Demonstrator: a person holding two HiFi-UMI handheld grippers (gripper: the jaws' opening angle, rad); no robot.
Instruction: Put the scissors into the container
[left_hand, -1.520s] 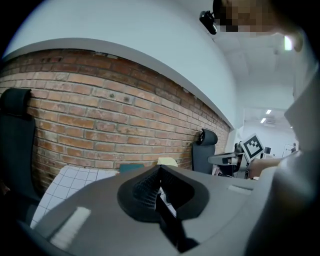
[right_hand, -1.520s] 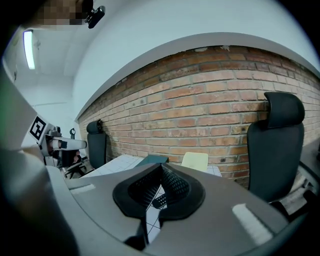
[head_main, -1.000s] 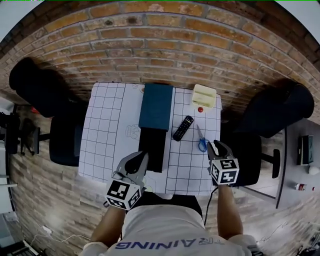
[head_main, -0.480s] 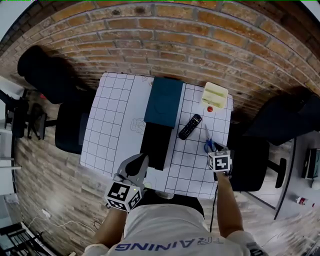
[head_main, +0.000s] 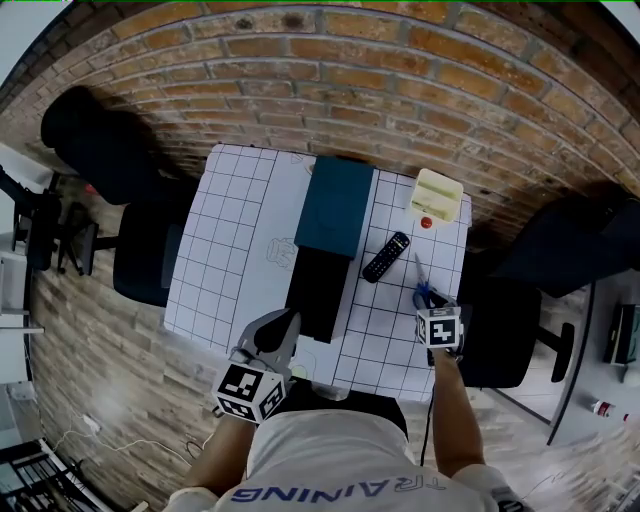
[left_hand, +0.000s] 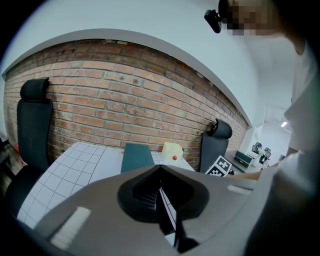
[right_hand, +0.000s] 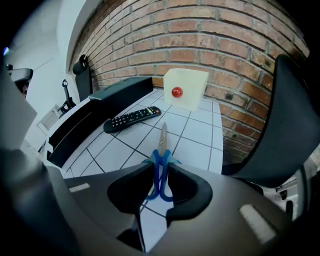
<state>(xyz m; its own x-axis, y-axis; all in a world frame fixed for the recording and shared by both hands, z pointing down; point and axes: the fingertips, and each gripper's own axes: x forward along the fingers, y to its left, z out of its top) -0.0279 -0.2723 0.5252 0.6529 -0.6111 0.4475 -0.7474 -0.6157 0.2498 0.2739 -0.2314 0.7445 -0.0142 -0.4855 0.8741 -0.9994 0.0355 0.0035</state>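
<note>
Blue-handled scissors (head_main: 424, 287) lie on the white gridded table (head_main: 235, 240) near its right edge, blades pointing at the far wall. My right gripper (head_main: 432, 302) sits over their handles. In the right gripper view the handles (right_hand: 161, 162) run between the jaw tips, which are closing and touch them on both sides (right_hand: 159, 167). The container (head_main: 437, 199), a pale yellow box with a red dot (right_hand: 186, 87), stands at the far right corner, beyond the blades. My left gripper (head_main: 281, 328) hovers at the near edge, shut and empty (left_hand: 161, 175).
A black remote (head_main: 386, 257) lies just left of the scissors. A teal box (head_main: 336, 206) and a black box (head_main: 318, 292) fill the table's middle. Black chairs (head_main: 545, 250) flank the table, and a brick wall stands behind it.
My right gripper has moved forward from behind the scissors onto their handles. Its jaws, wide open a second ago, have drawn in around them. The left gripper has stayed put.
</note>
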